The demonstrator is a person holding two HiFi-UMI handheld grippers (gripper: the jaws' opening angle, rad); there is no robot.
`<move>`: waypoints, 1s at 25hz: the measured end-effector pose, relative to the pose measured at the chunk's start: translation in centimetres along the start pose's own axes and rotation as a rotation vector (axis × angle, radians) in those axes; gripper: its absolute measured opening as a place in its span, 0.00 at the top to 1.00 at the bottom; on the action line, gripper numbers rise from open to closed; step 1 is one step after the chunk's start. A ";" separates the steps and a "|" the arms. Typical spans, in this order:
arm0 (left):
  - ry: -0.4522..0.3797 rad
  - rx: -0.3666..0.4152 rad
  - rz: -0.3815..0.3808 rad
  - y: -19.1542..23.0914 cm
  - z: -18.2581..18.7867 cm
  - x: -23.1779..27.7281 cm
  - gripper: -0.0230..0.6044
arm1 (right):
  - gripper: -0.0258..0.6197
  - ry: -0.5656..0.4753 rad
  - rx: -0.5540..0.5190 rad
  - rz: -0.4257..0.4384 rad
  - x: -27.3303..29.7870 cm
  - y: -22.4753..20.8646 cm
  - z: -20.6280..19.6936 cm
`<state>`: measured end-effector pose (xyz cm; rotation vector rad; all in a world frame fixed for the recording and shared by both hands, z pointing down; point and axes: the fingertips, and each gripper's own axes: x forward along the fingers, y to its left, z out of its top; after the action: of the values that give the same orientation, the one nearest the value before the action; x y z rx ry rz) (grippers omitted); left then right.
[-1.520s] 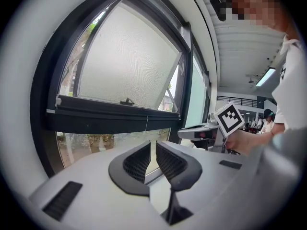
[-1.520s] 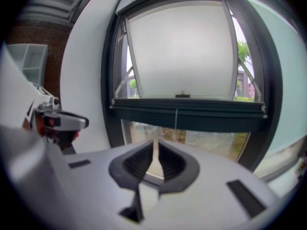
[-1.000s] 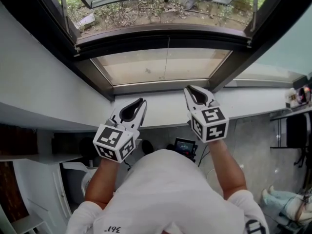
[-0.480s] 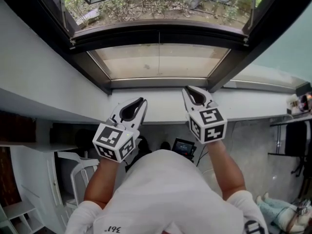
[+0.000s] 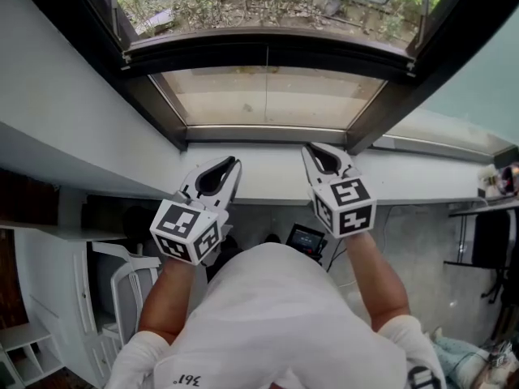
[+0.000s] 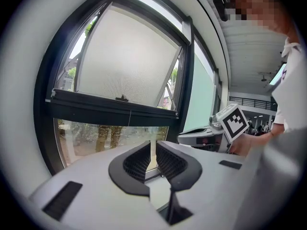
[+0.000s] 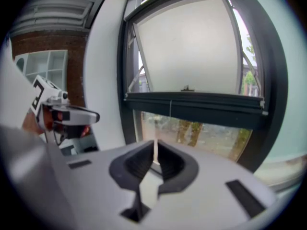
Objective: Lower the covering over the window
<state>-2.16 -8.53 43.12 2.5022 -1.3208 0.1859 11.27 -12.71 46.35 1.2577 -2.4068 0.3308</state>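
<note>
Jaws of the left gripper (image 6: 154, 146) stand a thin slit apart, with nothing in it. Those of the right gripper (image 7: 155, 146) have just been closing a little and also leave only a thin slit, which is empty too. Both grippers are held at the white sill (image 5: 268, 181), tips toward the window, clear of the glass and of each other.

Straight beyond the jaws is the lower pane (image 7: 206, 135), uncovered, with trees showing through it. Above the jaws runs a dark crossbar (image 7: 192, 107). From its middle a thin cord (image 7: 170, 109) hangs down over the pane. It lies a little left of the left jaws and a little right of the right jaws, touched by neither. Higher still, a frosted sash (image 7: 192, 47) tilts outward. The covering itself cannot be made out in any view.
</note>
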 end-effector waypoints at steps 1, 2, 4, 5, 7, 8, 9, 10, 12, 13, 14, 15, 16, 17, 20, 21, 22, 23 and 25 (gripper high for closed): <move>0.000 -0.001 -0.003 0.1 0.0 -0.1 0.88 | 0.90 -0.002 -0.001 -0.003 0.0 0.1 0.2; 0.000 -0.001 -0.006 0.3 0.1 -0.3 0.88 | 0.90 -0.004 -0.001 -0.007 0.1 0.2 0.4; 0.004 0.000 -0.012 0.9 0.2 -0.6 0.88 | 0.90 -0.007 0.005 -0.016 0.4 0.3 0.7; 0.007 0.003 -0.014 1.2 0.3 -0.8 0.88 | 0.91 -0.007 0.010 -0.021 0.5 0.5 0.8; 0.014 0.006 -0.017 2.1 0.5 -1.2 0.88 | 0.91 -0.008 0.020 -0.029 0.9 1.0 1.1; 0.017 0.005 -0.018 2.6 0.5 -1.5 0.88 | 0.91 -0.008 0.024 -0.032 1.0 1.4 1.2; 0.019 0.004 -0.019 3.0 0.5 -1.7 0.88 | 0.91 -0.007 0.027 -0.035 1.2 1.7 1.3; 0.021 0.003 -0.020 3.4 0.6 -1.9 0.88 | 0.91 -0.007 0.030 -0.037 1.4 2.0 1.4; 0.022 0.001 -0.025 4.0 0.6 -2.3 0.88 | 0.91 -0.004 0.031 -0.040 1.7 2.6 1.5; 0.023 -0.001 -0.027 4.3 0.6 -2.5 0.88 | 0.91 -0.002 0.032 -0.042 1.8 2.9 1.5; 0.025 -0.002 -0.030 4.5 0.5 -2.7 0.88 | 0.91 0.000 0.033 -0.044 1.9 3.1 1.4; 0.027 -0.004 -0.033 4.7 0.4 -2.9 0.88 | 0.91 0.002 0.034 -0.045 2.0 3.4 1.4; 0.029 -0.006 -0.035 4.9 0.3 -3.0 0.88 | 0.91 0.004 0.034 -0.046 2.1 3.7 1.4; 0.031 -0.008 -0.037 5.1 0.2 -3.2 0.88 | 0.91 0.005 0.035 -0.047 2.3 4.0 1.4; 0.036 -0.009 -0.045 5.5 0.1 -3.6 0.88 | 0.91 0.009 0.034 -0.046 2.5 4.7 1.5; 0.038 -0.009 -0.047 5.5 0.1 -3.7 0.88 | 0.91 0.010 0.034 -0.045 2.6 4.9 1.6; 0.038 -0.008 -0.049 5.6 0.1 -3.8 0.88 | 0.91 0.011 0.034 -0.044 2.7 5.1 1.6; 0.039 -0.007 -0.050 5.7 0.1 -3.9 0.88 | 0.92 0.011 0.035 -0.042 2.7 5.3 1.6; 0.038 -0.005 -0.053 5.8 0.2 -4.2 0.88 | 0.92 0.012 0.034 -0.040 2.7 5.6 1.7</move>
<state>-9.27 -8.38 43.10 2.5138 -1.2372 0.2173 4.87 -12.15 45.98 1.3135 -2.3713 0.3685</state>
